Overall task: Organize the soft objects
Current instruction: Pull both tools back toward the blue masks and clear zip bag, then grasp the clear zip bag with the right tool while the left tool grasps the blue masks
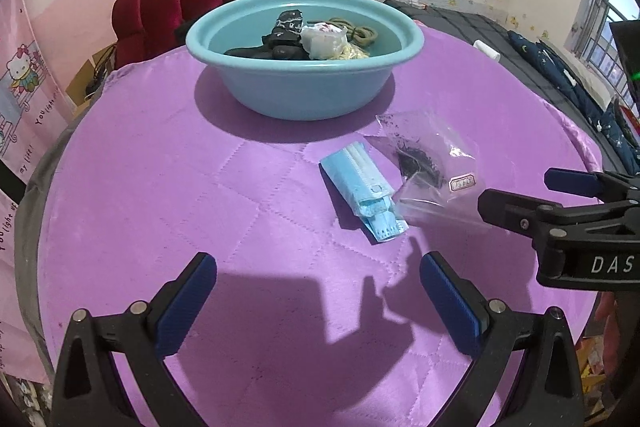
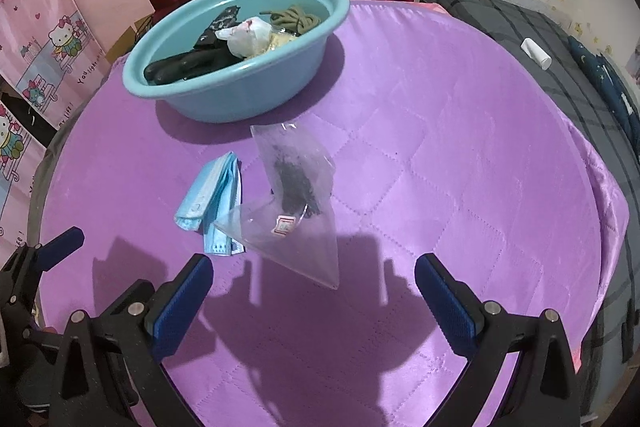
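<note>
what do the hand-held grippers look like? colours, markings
Both alike: left hand-held gripper and right hand-held gripper have black plastic scissor-style frames, silver pivot bolts and blue ribbed pads on the fingers. White "DAS" lettering shows on the right one's body. No cables or sleeves visible.

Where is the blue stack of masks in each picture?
Left wrist view: the masks lie right of centre on the purple cloth, left of the clear bag.
Right wrist view: the masks lie left of centre, again left of the bag.
Shared landmark: the teal basin behind them.
</note>
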### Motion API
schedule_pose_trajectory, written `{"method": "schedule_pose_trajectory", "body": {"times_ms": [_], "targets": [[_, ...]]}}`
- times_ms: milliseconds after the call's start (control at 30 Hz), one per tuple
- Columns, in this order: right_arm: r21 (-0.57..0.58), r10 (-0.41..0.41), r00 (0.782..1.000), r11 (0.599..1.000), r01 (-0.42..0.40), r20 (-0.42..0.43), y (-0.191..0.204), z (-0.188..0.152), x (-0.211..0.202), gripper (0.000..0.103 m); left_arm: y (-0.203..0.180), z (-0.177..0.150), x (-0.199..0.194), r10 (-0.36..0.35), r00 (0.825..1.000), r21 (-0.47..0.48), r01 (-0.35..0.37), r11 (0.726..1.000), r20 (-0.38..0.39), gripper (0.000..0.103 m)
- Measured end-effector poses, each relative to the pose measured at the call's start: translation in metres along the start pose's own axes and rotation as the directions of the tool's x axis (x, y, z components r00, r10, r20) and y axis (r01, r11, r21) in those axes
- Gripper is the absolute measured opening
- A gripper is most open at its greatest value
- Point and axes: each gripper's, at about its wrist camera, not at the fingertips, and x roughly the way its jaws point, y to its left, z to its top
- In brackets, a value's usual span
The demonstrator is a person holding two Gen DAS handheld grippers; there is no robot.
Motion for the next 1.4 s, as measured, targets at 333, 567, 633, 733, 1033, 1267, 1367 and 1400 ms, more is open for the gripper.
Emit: {"method": "schedule_pose_trajectory", "body": {"times_ms": [333, 567, 633, 733, 1033, 1267, 1367, 1400], "targets": [[-0.082, -0.008, 1.000, 0.997, 0.006, -0.027, 0.006, 0.009, 0.017, 0.103, -0.004, -0.002, 0.010, 0.001, 1.000, -0.011, -0.001, 1.000, -0.015, 0.103], [-0.110, 0.024, 0.998, 0.993, -0.030, -0.058, 0.002, 0.027, 0.035, 0.103, 0.001, -0.001, 0.019, 0.012, 1.000, -0.031, -0.013, 0.999, -0.026, 0.103], [-0.106, 0.043, 0.997, 0.993, -0.049, -0.058, 0.001, 0.032, 0.038, 0.101, 0.002, 0.000, 0.024, 0.013, 0.999, -0.037, -0.014, 0.999, -0.038, 0.103], [-0.119, 0.051, 0.997, 0.991, -0.057, -0.053, 0.004, 0.040, 0.044, 0.088, 0.004, 0.001, 0.027, 0.017, 0.999, -0.049, -0.019, 0.999, -0.041, 0.103], [-0.103, 0.100, 0.993, 0.989, -0.106, -0.063, 0.006, 0.051, 0.061, 0.015, 0.005, 0.005, 0.040, 0.027, 0.998, -0.067, -0.031, 0.997, -0.063, 0.103], [-0.109, 0.077, 0.996, 0.991, -0.082, -0.048, 0.000, 0.053, 0.049, 0.011, 0.004, 0.014, 0.046, 0.007, 0.998, -0.083, -0.012, 0.996, -0.056, 0.103], [-0.087, 0.072, 0.996, 0.993, -0.076, -0.048, -0.008, 0.055, 0.041, 0.011, 0.002, 0.020, 0.048, -0.024, 0.999, -0.107, 0.019, 0.994, -0.048, 0.103], [-0.080, 0.070, 0.996, 0.994, -0.074, -0.049, -0.011, 0.055, 0.039, 0.011, 0.002, 0.021, 0.048, -0.031, 0.998, -0.110, 0.026, 0.994, -0.045, 0.103]]}}
